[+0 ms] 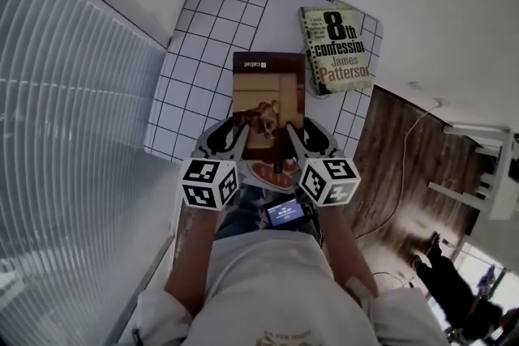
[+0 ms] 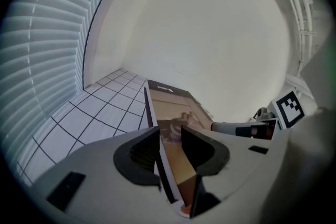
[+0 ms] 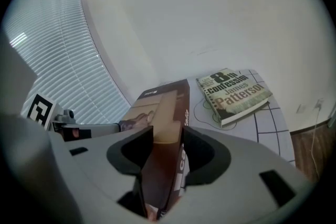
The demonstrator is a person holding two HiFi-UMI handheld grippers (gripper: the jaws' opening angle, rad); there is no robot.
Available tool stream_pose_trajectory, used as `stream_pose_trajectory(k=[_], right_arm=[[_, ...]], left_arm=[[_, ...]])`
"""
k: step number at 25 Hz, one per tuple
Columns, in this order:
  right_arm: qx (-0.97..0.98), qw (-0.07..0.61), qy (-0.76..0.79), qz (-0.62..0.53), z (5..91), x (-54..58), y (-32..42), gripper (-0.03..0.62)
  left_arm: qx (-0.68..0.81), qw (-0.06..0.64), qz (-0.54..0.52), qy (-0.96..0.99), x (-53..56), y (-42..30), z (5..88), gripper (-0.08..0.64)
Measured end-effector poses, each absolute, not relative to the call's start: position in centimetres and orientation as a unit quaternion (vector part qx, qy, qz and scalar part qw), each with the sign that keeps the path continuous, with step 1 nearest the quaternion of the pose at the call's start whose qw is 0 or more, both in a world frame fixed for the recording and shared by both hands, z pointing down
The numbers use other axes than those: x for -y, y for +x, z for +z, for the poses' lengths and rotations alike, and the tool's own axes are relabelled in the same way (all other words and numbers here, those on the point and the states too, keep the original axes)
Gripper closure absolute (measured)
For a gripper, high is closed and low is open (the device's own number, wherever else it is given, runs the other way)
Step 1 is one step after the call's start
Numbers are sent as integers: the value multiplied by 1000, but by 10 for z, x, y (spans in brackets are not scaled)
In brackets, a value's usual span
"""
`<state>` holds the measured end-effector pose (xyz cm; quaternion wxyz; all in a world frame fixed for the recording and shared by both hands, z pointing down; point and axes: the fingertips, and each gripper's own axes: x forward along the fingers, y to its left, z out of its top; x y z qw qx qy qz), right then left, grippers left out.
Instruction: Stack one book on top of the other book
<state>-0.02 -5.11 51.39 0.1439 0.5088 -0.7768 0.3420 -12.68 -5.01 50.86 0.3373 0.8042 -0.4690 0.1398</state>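
Grey plastic jaws with dark pads close on one brown-covered book (image 1: 268, 89) from two sides. The left gripper (image 2: 170, 136) pinches its near left edge, and the right gripper (image 3: 168, 136) clamps its near right edge, where white spine lettering shows. Both sets of pads press on the book, so neither tool is empty.

The shared hold looks deliberate. A wide, flat book gripped at one corner would likely sag or twist, whereas two grips at the near end keep it level and steerable, like a tray. Both grippers tilt downward, and the book juts forward from them toward the wall. It appears to hang above the white gridded table (image 1: 190, 69) rather than lie on it, though how far clear is not settled.

The other book (image 1: 336, 49), a green-and-cream paperback, lies flat and face up near the table's far right corner, well apart from the carried one and turned slightly against it. It is probably the base, so the step in hand is carrying the brown book across and over it. Window blinds (image 1: 65, 93) line the left, and wooden floor (image 1: 405, 150) shows on the right.
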Motion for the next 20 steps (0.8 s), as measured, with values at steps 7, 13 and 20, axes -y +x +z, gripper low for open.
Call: stream_pose_trajectory(k=[7,13,20], right_arm=[[787,132,504,330,493,51,-12,413],[789,134,504,325,490,56,-9,413],[779,131,519,328,488,60,23,413]], left_arm=[[485,320,132,803,47,-138,486,426],[488,312,132,804,49,-135,483,426],[472,315,134,813,57,-103,483,426]])
